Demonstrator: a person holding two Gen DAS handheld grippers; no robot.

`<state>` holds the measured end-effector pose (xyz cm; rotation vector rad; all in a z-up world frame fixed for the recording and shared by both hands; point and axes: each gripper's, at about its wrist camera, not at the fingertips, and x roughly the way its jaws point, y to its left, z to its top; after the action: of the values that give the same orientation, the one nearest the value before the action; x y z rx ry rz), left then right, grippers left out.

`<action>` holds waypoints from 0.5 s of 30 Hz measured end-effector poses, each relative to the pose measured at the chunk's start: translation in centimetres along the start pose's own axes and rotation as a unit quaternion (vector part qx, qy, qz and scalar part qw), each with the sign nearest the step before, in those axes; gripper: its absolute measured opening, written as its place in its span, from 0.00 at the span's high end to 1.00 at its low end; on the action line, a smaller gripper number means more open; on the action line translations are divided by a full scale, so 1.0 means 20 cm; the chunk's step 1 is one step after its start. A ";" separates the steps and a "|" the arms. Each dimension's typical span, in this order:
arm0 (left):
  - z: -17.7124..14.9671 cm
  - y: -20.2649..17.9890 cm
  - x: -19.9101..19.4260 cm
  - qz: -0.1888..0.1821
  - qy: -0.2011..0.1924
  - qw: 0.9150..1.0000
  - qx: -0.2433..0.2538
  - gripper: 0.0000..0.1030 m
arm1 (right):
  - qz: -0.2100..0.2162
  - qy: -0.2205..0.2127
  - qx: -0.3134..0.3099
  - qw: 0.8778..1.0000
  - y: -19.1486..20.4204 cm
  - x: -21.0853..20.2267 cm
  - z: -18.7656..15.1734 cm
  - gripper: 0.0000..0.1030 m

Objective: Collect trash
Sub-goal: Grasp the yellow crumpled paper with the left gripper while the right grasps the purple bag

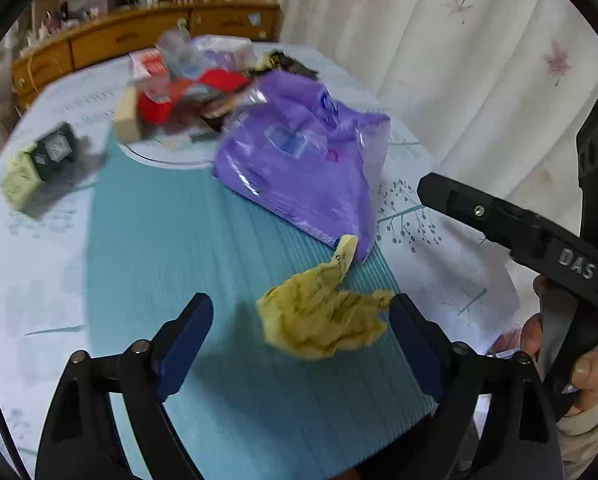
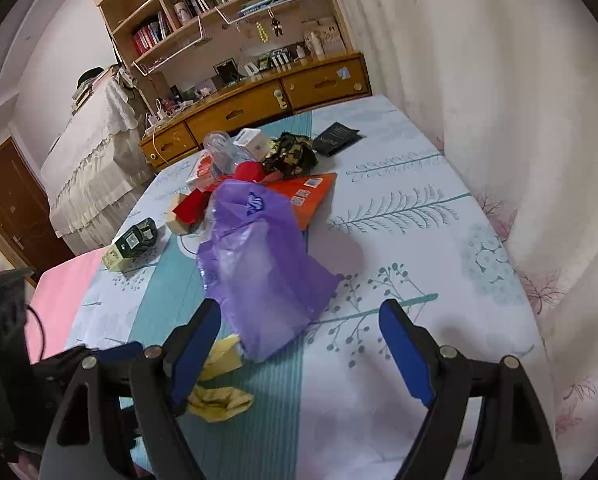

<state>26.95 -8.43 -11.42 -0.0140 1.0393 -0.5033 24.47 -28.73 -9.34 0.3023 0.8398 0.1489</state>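
Tools both wide open, nothing held. Left tool (image 1: pixel 301 320) has its blue-padded fingers spread around a crumpled yellow paper wad (image 1: pixel 325 318); wad touches or nearly touches the right-side pad, gap on the other side. Wad is creased, with dark print and a twisted tail reaching up to a purple translucent plastic bag (image 1: pixel 303 152) just beyond it. Both lie on the teal striped band of a pale leaf-print cloth (image 2: pixel 399 208) covering the bench. Right tool (image 2: pixel 301 346) hovers near the bag's near corner, over cloth. In the right view, the wad (image 2: pixel 219 398) is partly hidden behind the tool's finger. Left view motion-blurred: far heap of red and orange packaging (image 2: pixel 299 196) hard to read. Small dark-green-and-cream carton (image 2: pixel 133 242) sits apart leftward. Curtain (image 2: pixel 499 100) borders the bench's right edge; open cloth between.
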 end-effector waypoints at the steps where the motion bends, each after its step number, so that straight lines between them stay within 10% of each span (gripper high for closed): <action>1: 0.00 -0.01 0.04 -0.005 0.006 1.000 0.000 0.20 | 0.007 0.003 0.000 1.000 -0.01 0.01 0.00 0.20; 7: 0.00 -0.03 0.13 -0.037 0.008 0.999 0.010 0.52 | 0.037 0.018 -0.001 0.999 -0.01 0.11 0.02 0.20; 15: 0.01 0.10 0.07 -0.014 -0.011 1.000 -0.016 0.59 | 0.049 0.032 -0.017 0.998 0.06 0.28 0.03 0.20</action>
<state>28.46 -7.24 -12.87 -0.0626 1.0269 -0.5103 28.60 -26.33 -12.56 0.3091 0.8845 0.2652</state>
